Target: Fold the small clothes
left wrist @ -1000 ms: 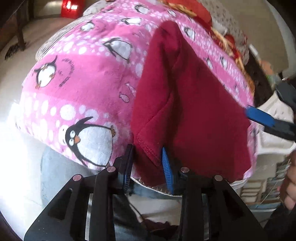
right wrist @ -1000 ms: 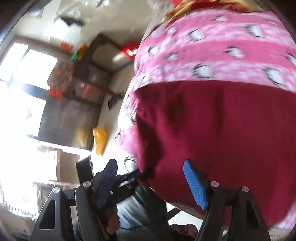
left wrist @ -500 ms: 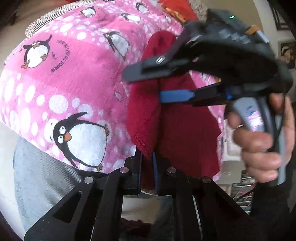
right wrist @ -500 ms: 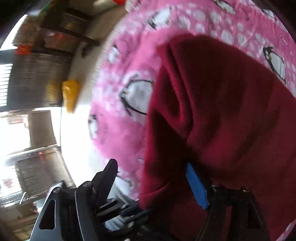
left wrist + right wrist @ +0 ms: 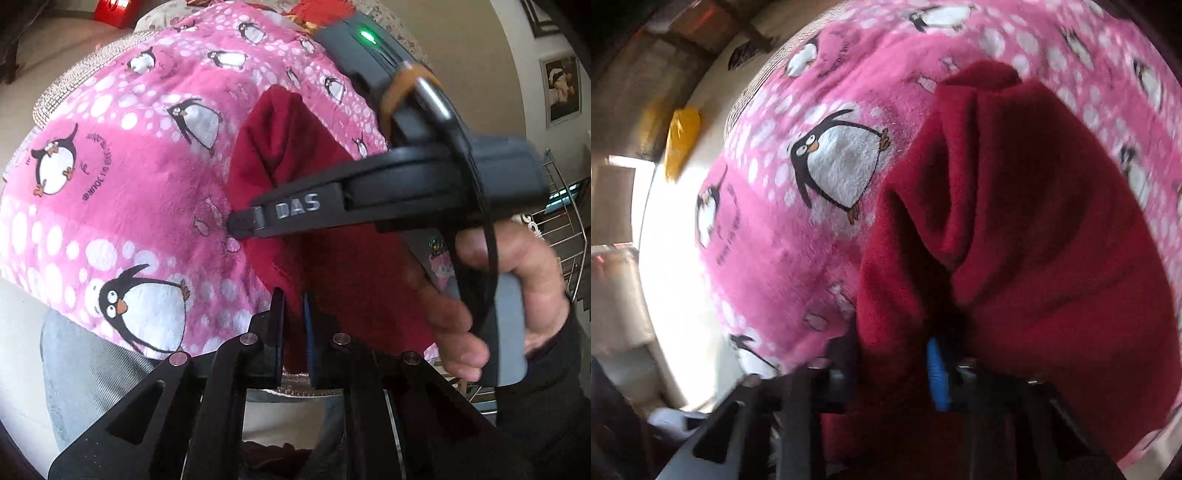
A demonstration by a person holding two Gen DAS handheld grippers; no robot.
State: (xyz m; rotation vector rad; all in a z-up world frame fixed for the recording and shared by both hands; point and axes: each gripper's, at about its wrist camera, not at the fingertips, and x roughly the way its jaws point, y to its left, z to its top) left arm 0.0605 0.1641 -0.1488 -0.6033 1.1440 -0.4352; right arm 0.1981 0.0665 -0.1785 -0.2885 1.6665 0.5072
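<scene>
A dark red garment (image 5: pixel 295 155) lies rumpled on a pink penguin blanket (image 5: pixel 129 177). My left gripper (image 5: pixel 293 332) is shut on the garment's near hem, with cloth pinched between its pads. In the left wrist view my right gripper (image 5: pixel 238 225) reaches in from the right, held by a hand (image 5: pixel 517 280), its tip at the garment's left edge. In the right wrist view the right gripper (image 5: pixel 890 365) points steeply down; its jaws are closing with a bunched fold of the red garment (image 5: pixel 1034 221) squeezed between them. A blue pad (image 5: pixel 936 376) shows beside the fold.
The pink blanket (image 5: pixel 820 258) covers a raised surface. More clothes (image 5: pixel 314 11) are piled at its far end. A person's grey trouser leg (image 5: pixel 81 362) is below the near edge. A wire rack (image 5: pixel 561 221) stands right. A yellow object (image 5: pixel 681 136) lies on the floor.
My left gripper shut on the near hem. My right gripper swung in and down over the garment's left edge, and its jaws narrowed onto a fold of red cloth.
</scene>
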